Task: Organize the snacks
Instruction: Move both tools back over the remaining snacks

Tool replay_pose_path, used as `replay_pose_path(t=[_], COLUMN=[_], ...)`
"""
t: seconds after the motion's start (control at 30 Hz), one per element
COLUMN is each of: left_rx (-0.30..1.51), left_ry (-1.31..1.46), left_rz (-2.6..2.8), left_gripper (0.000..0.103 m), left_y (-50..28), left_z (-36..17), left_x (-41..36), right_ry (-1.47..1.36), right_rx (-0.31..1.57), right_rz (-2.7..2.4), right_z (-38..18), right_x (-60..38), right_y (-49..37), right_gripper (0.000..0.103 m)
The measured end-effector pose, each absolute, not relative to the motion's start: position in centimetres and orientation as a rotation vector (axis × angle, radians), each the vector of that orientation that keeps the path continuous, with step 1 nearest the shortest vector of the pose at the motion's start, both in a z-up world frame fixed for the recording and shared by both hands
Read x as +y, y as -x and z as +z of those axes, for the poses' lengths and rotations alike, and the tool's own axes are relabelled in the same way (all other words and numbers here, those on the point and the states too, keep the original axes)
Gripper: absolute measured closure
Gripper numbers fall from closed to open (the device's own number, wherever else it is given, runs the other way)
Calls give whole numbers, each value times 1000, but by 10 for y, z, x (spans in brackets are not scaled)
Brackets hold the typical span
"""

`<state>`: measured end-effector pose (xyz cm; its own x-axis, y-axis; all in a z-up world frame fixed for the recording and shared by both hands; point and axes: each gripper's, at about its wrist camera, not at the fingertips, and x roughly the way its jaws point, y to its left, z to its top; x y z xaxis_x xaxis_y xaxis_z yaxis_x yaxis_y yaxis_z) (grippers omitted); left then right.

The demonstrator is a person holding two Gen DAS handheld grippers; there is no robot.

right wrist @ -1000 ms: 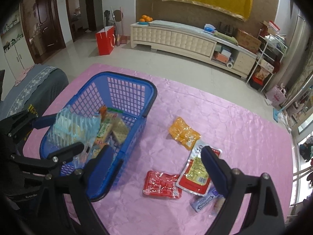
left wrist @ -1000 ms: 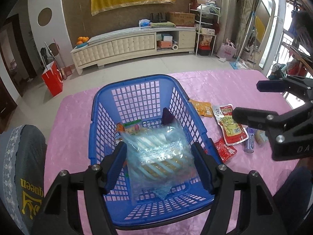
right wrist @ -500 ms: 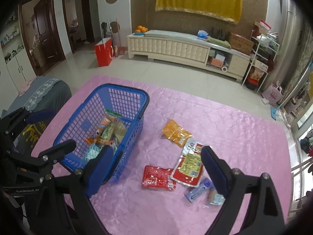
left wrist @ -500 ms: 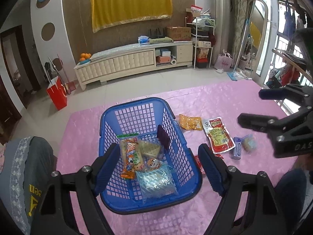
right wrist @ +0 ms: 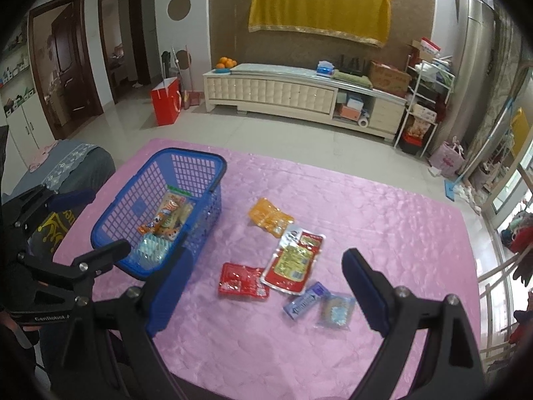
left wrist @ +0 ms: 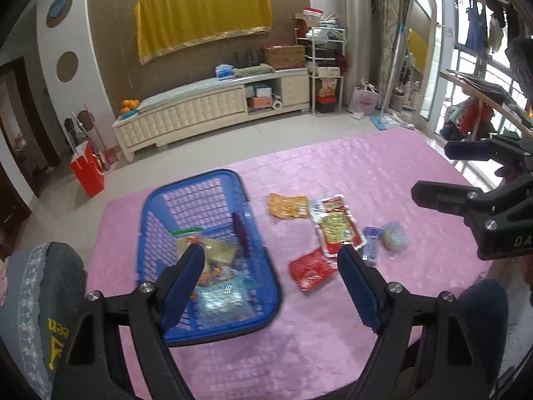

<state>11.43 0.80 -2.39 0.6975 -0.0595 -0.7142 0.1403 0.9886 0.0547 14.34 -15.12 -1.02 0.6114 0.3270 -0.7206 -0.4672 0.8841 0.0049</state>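
A blue mesh basket (left wrist: pixel 260 300) (right wrist: pixel 110 213) stands on the pink table and holds several snack packs, the clear biscuit pack (left wrist: pixel 223 300) (right wrist: pixel 151 250) nearest me. My left gripper (left wrist: pixel 271 280) hovers open above the basket's right rim, nothing between its fingers. My right gripper (right wrist: pixel 266 283) is open too, above loose snacks: an orange pack (right wrist: pixel 269 216) (left wrist: pixel 288 205), a red-and-white pack (right wrist: pixel 293 260) (left wrist: pixel 336 225), a red pack (right wrist: pixel 241 280) (left wrist: pixel 311 268), a blue bar (right wrist: pixel 304 300) (left wrist: pixel 371 245) and a clear cookie pack (right wrist: pixel 334 310) (left wrist: pixel 394 236).
A grey chair back (left wrist: pixel 36 300) (right wrist: pixel 76 166) stands at the table's left edge. Beyond the table lie tiled floor, a cream cabinet (right wrist: pixel 299 93), a red bag (right wrist: pixel 165 105) and a cluttered shelf (right wrist: pixel 426 100).
The left gripper let go of the clear biscuit pack, which now lies in the basket. Both grippers rose and drew back, so the basket and snacks look smaller; the left view swung right.
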Motion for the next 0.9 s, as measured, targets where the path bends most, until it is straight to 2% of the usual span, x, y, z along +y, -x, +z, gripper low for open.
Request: replay_pose_path(t=[0.53, 0.77, 0.9], left_rx=[919, 917, 949], left_ry=[-96, -73, -63], left_rz=[-212, -194, -172], left_gripper=[23, 22, 10], left_y=[-174, -204, -224], left_z=[-64, -90, -107], left_x=[-82, -95, -101], right_ry=[75, 70, 70], right_rx=[825, 835, 852], right_rz=[368, 277, 246], right_z=[-47, -80, -103], right_x=[-229, -251, -254], right_y=[-178, -209, -229], right_gripper=[10, 10, 10])
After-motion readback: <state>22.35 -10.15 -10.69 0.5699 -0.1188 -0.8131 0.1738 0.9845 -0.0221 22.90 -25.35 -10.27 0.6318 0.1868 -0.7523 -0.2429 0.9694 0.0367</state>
